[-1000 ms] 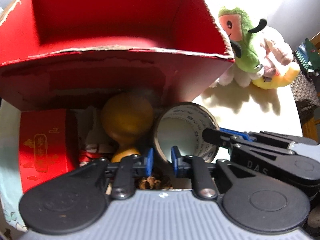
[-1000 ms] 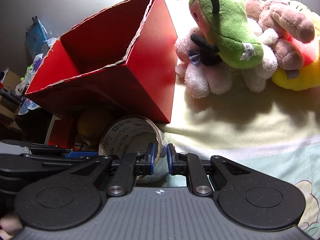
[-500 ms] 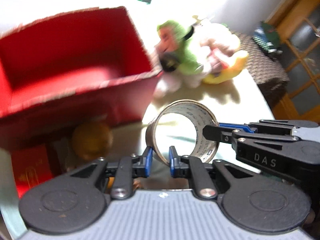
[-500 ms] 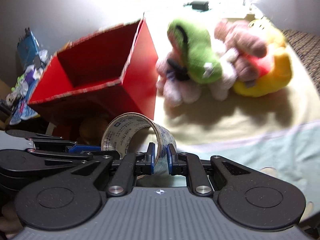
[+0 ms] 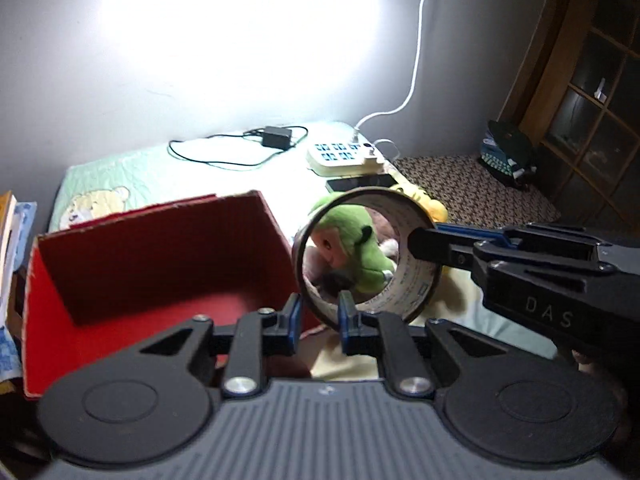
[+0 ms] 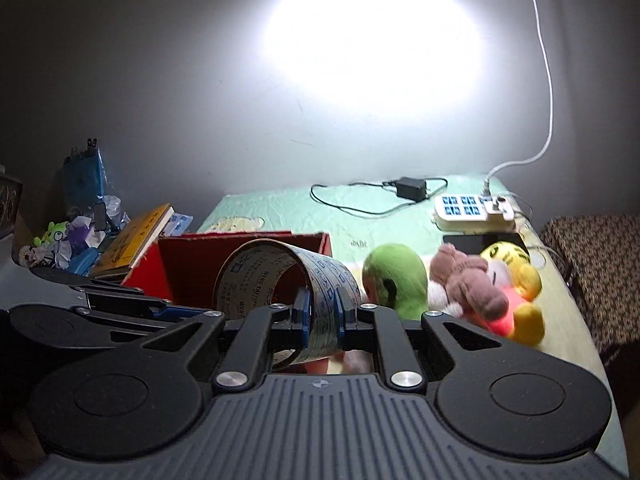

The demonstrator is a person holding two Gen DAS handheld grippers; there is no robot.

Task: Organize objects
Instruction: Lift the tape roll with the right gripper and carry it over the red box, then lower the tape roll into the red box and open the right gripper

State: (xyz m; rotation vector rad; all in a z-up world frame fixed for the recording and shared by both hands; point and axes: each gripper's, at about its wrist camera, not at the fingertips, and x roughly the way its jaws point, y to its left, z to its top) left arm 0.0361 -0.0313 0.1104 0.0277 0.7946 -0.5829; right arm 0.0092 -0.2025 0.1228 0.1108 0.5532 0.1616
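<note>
A: Tape roll [image 6: 280, 280] is up in the air beside the open red box [image 5: 160, 264], probably headed in there.

B: Yep. Right hand-held gripper [image 6: 320, 314] pinches its wall edge-on; left hand-held gripper [image 5: 318, 316] clamps the roll's near rim too, it seems.

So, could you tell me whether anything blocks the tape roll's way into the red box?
Nothing visible does. The tape roll, clamped by both grippers, hangs beside the red box, whose top is open and whose visible floor is bare.
</note>
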